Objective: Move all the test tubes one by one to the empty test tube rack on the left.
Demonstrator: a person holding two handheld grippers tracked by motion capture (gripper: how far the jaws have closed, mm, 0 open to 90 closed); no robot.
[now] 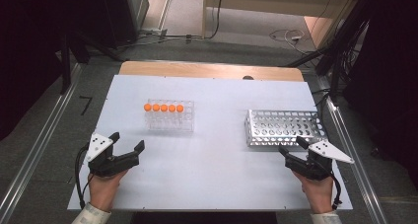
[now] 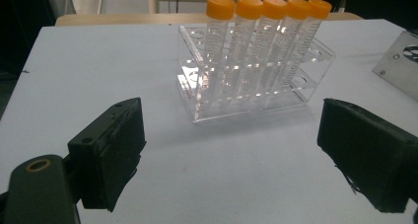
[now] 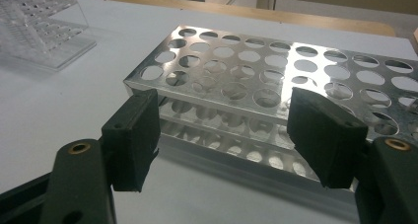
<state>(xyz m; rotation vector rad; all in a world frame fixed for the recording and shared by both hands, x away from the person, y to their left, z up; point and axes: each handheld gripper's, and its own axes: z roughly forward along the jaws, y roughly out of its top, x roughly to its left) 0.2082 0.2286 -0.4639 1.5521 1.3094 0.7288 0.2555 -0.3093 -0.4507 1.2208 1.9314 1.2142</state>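
A: How is the left gripper [image 1: 129, 143] placed?
B: Jaws are held wide apart, empty. The orange-capped tubes [image 1: 163, 107], upright in the clear rack [image 1: 170, 121], are found just beyond, slightly right.
A: And the right gripper [image 1: 292, 148]?
B: Likewise parted, near the metal rack [image 1: 283, 128].

text: none legible | tubes [image 2: 261, 41]: graduation marks too blurred to read | labels: none

Two black jaws of the left gripper [image 2: 231, 160] stand wide apart above a white table [image 2: 88, 71]. Beyond them sits a clear plastic rack [image 2: 246, 93] holding five upright tubes with orange caps [image 2: 263, 17] in a row. A metal rack's corner [image 2: 399, 61] shows at right.
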